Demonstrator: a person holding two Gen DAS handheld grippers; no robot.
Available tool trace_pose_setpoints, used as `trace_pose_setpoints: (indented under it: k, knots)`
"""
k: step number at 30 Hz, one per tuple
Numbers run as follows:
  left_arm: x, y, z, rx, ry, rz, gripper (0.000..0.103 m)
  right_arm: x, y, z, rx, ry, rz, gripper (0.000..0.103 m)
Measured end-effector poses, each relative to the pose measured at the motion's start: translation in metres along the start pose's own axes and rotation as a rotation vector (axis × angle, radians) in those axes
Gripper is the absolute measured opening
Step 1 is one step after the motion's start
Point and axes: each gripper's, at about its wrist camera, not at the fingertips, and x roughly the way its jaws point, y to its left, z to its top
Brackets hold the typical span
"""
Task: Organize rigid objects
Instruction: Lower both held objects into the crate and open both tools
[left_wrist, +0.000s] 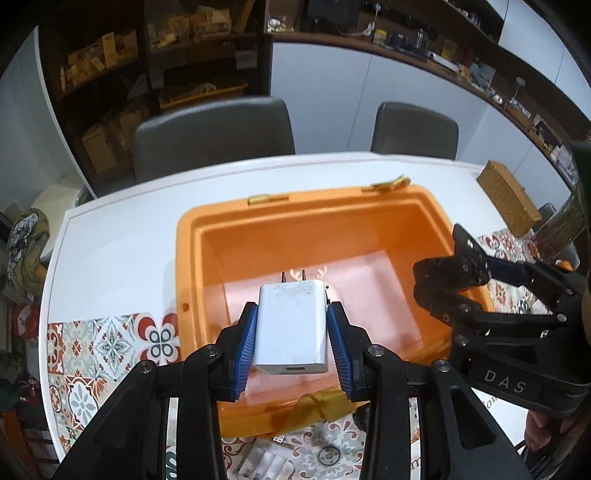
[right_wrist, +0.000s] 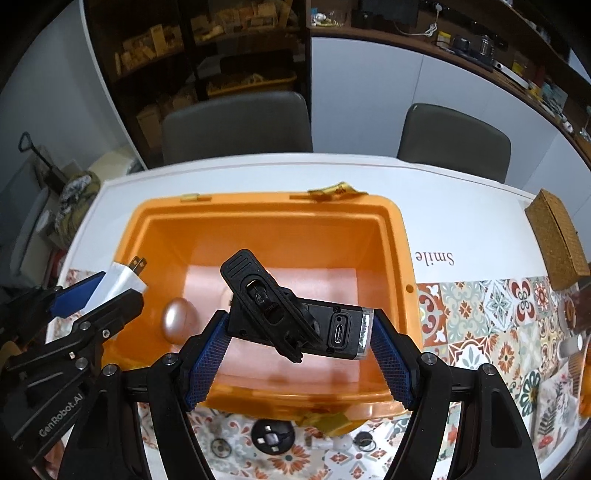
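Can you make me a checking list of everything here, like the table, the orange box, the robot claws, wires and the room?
Surface: white table with a patterned tile mat.
Job's things: open orange box; white plug charger; black gadget.
Clutter: pinkish egg-shaped thing inside the box; woven box; small parts on the mat's near edge.
Grippers: left gripper shut on the charger; right gripper shut on the gadget; both above the box.
Cables: nothing seen on the table.
Surroundings: two grey chairs, dark shelves.
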Motion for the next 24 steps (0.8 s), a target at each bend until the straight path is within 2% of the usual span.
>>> trace_pose_setpoints:
  k: [7, 14, 18, 20, 24]
  knots:
    - [0.018, 0.001, -0.005, -0.012, 0.054, -0.002, 0.038, 0.009, -0.001, -0.002, -0.007, 0.025, -0.013, 0.075]
    - [0.019, 0.001, -0.007, -0.01, 0.061, 0.003, 0.041, 0.014, -0.002, -0.002, -0.001, 0.039, -0.013, 0.075]
    - [0.012, 0.005, -0.007, -0.025, 0.043, 0.036, 0.063, 0.016, -0.004, -0.001, 0.003, 0.041, -0.009, 0.075]
    - [0.009, 0.007, -0.008, -0.028, 0.039, 0.063, 0.065, 0.017, -0.005, -0.002, 0.005, 0.041, -0.008, 0.075]
    - [0.002, 0.014, -0.01, -0.039, 0.023, 0.139, 0.078, 0.02, -0.004, -0.002, 0.001, 0.047, -0.002, 0.075]
